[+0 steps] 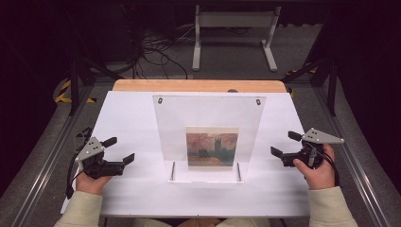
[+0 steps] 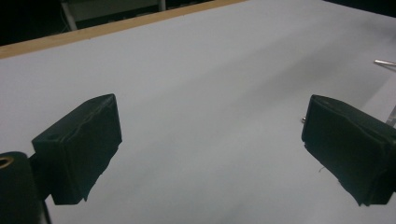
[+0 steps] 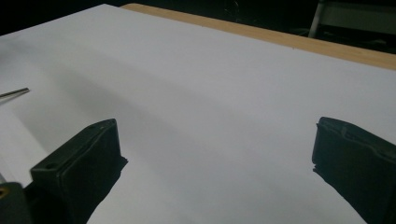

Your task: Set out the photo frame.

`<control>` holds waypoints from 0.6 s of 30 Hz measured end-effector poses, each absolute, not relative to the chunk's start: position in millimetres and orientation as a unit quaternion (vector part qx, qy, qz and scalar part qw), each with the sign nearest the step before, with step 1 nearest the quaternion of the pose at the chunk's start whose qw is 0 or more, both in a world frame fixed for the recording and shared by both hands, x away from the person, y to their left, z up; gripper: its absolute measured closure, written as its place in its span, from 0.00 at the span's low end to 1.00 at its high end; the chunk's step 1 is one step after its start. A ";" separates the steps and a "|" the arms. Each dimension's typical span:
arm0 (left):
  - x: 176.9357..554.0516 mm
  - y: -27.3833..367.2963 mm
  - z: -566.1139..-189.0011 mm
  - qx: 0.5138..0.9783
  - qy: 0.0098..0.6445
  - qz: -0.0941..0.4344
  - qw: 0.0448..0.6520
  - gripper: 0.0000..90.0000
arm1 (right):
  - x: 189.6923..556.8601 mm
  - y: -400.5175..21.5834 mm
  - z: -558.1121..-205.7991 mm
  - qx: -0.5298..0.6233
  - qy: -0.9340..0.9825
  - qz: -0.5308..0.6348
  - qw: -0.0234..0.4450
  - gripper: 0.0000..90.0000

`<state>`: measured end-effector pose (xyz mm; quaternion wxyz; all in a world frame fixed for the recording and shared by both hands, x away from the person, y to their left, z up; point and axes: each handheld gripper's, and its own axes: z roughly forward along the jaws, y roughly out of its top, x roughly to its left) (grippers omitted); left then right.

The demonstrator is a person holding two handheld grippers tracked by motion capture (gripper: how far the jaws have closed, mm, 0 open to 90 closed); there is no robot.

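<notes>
Flanking the clear acrylic frame (image 1: 208, 137) from both sides, the two grippers sit low over the white sheet (image 1: 127, 118) that covers the table. Left gripper (image 1: 122, 150) first: jaws spread wide, nothing between them, just bare white sheet in the left gripper view, well apart from the frame's left edge. Centre now: the frame stands upright in the middle of the sheet, a small landscape print (image 1: 212, 149) sandwiched low inside it, two metal pins at the near bottom edge, two screws up top. Over to the right gripper (image 1: 285, 144): jaws also gaping, empty, near the frame's right edge but not touching. Risk, as I read it: that panel is tall and slick, so an uneven squeeze from one side could tip it toward the far edge or skate it across the sheet. Pads landing at different heights could twist it.
</notes>
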<state>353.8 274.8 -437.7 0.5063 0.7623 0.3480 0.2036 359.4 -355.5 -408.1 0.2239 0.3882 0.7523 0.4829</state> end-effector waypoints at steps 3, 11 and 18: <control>354.4 274.3 -441.2 0.767 0.346 0.205 0.501 0.06 | 362.0 -356.8 -417.4 0.396 0.753 0.475 0.222 0.02; 360.8 271.9 -454.4 0.775 0.351 0.199 0.487 0.04 | 366.8 -354.6 -435.4 0.404 0.759 0.463 0.214 0.02; 361.9 270.5 -458.0 0.777 0.354 0.195 0.483 0.05 | 371.6 -348.1 -450.6 0.427 0.773 0.431 0.185 0.03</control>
